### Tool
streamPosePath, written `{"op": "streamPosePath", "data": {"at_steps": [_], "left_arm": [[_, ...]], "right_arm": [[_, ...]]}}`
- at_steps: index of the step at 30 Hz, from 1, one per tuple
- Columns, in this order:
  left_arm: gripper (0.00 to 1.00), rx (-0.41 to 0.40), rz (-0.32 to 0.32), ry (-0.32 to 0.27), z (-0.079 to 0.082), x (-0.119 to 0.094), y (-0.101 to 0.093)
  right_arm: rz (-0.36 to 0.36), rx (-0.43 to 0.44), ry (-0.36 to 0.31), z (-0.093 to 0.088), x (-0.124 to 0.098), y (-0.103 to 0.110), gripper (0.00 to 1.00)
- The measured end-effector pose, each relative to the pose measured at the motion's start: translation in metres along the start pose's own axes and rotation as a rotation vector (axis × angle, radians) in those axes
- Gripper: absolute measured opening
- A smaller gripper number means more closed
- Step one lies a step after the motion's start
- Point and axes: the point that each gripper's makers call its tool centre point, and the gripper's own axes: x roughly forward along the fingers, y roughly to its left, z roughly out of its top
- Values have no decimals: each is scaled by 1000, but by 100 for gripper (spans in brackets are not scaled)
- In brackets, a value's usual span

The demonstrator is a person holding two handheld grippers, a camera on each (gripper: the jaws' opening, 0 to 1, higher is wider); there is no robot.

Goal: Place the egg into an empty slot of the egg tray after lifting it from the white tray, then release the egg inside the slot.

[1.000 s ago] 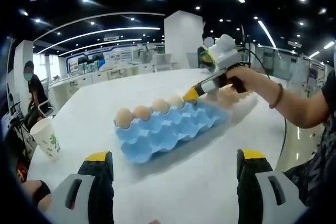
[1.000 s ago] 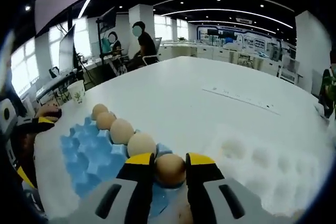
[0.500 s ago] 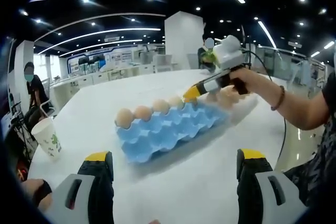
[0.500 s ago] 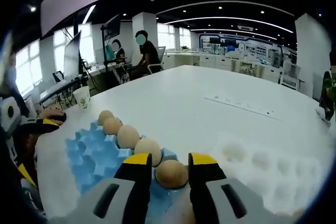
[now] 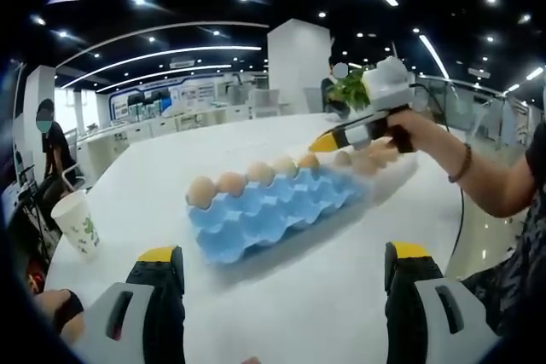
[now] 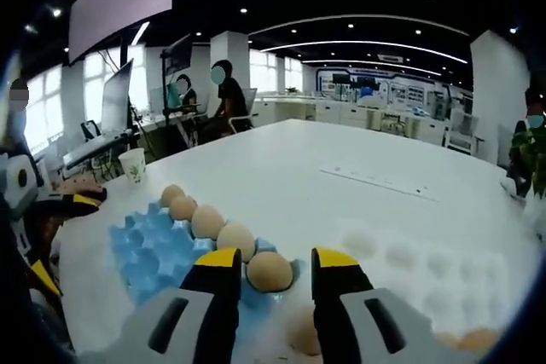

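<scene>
While you are holding the right tool [image 6: 271, 260] over the near end of the blue egg tray [image 6: 149, 245], its yellow-tipped jaws are standing apart with a clear gap on either side of the egg [image 6: 270, 270], so nothing is gripped; the egg is sitting in the end slot of the row, fifth in a line of eggs. In the left gripper view you are seeing that same right tool [image 5: 322, 141] raised just above the far end of the egg tray [image 5: 273, 210], and the left tool [image 5: 281, 253] is hovering wide open and empty over the white table [image 5: 299, 313], well apart from the tray. Beyond the blue tray, the white tray [image 6: 426, 270] is carrying more eggs [image 6: 300, 330] close under your jaws. You are dealing with something light, rigid, smooth and brittle: a shell probably cracks under a hard squeeze and slides out of a slack one. For the next egg, you are best taking it across its widest middle, pads on opposite sides, closing gently and lowering it straight into a slot.
</scene>
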Motion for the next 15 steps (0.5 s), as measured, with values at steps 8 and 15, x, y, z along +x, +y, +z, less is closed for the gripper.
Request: {"op": "streamPosePath", "data": {"at_steps": [8,15], "left_arm": [[100,6,-6,4,1,1,-2],[100,9,-13,6,2,3,-6]], "right_arm": [[-32,22,-14,-6,-13,-9,34],[-50,40,-10,-16,-18,-17,34]]}}
